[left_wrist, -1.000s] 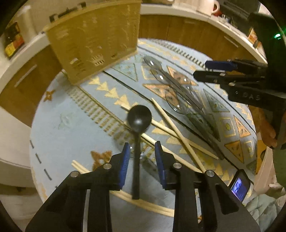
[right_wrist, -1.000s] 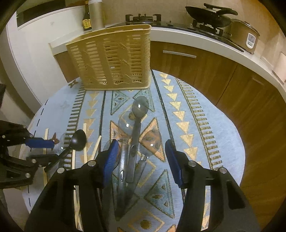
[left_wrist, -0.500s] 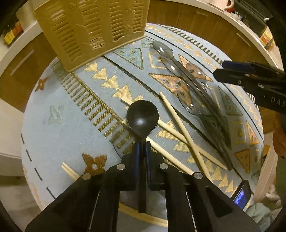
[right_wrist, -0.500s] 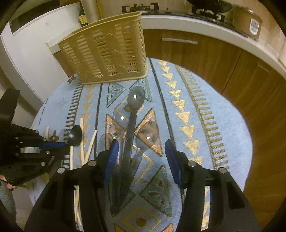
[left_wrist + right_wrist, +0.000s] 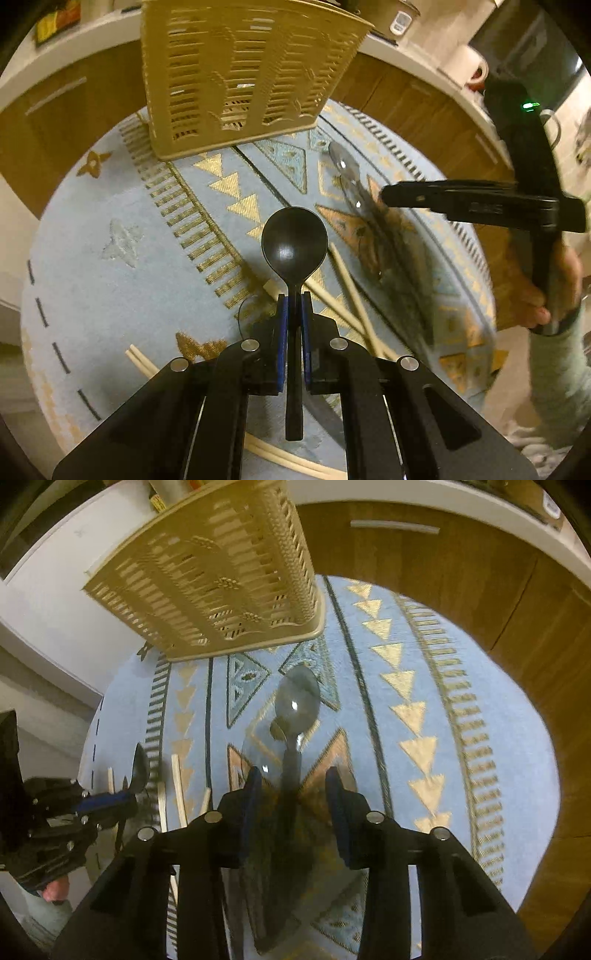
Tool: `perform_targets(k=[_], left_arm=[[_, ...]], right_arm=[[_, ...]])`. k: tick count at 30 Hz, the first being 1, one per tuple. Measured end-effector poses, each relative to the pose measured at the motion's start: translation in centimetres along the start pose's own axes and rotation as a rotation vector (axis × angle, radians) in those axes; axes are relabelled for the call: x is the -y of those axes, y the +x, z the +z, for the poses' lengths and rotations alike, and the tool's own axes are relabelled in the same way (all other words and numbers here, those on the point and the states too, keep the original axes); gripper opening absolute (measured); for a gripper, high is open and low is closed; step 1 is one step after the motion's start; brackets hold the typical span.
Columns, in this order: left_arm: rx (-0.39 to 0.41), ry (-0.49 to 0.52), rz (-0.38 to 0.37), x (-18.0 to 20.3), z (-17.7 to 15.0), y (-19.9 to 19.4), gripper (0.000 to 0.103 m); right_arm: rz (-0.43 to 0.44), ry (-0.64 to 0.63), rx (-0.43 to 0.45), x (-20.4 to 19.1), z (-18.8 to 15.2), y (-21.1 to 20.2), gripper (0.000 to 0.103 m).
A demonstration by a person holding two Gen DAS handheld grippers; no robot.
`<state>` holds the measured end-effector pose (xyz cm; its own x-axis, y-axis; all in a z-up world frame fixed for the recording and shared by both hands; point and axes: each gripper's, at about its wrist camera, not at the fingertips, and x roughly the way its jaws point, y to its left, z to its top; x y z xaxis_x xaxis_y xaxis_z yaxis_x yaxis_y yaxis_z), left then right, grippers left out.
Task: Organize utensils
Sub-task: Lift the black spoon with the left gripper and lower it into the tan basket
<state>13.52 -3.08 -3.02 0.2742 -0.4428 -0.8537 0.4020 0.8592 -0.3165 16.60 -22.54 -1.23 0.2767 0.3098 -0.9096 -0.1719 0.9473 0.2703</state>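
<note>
Black plastic spoon [image 5: 294, 246] is sitting pinched by its neck in the left gripper [image 5: 294, 306], blue pads pressing both sides, bowl pointing to frame centre, handle end trailing low between the arms. Beige slotted basket [image 5: 236, 70] is standing at top of frame on the patterned cloth [image 5: 110, 229].

Right gripper [image 5: 291, 786] is closing around the grey spoon [image 5: 297, 705] at centre of its view; pads not yet touching the handle, so nothing is gripped there.

Risks:
- Grey spoon is lying on a pile of clear spoons [image 5: 258, 749]; closing jaws may be catching 2+ handles, or nudging the stack sideways.
- Black spoon is held near the bowl w/ a long free handle; could pivot in the pads.
- Chopsticks [image 5: 351, 295] are lying just beside the left fingers; a low sweep could scatter them.
- Motion blur at right limits detail.
</note>
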Motion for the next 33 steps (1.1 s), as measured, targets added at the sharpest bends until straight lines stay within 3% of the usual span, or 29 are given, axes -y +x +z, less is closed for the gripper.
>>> perform_targets(k=[10,18,24,25,28,33], left_arm=[[0.061,-0.048,0.0,-2.4,0.0,-2.2,0.005],[0.087,-0.064,0.008,-3.4,0.3,-3.0,0.005],[0.109,-0.067,0.022,-3.4,0.9,-3.4,0.005],[0.116,-0.068,0.027,-3.4,1.0,-3.5,0.005],[0.157,-0.084,0.036,-3.6,1.3,-4.1,0.005],[0.269,-0.08,0.038,-2.9,1.4,-6.3,0.005]], right_arm=[[-0.068,-0.026,-0.082,-0.2,1.4,2.7,0.018],[-0.133,-0.018,-0.109,-0.3,2.3,3.0,0.018],[-0.196,-0.096,-0.178,-2.3,4.0,4.3,0.018],[-0.205,-0.101,-0.178,-2.3,4.1,4.4,0.01],[-0.202,-0.1,-0.129,-2.1,4.2,3.7,0.01],[-0.072,-0.075,0.051,-1.4,3.4,-0.4,0.01]])
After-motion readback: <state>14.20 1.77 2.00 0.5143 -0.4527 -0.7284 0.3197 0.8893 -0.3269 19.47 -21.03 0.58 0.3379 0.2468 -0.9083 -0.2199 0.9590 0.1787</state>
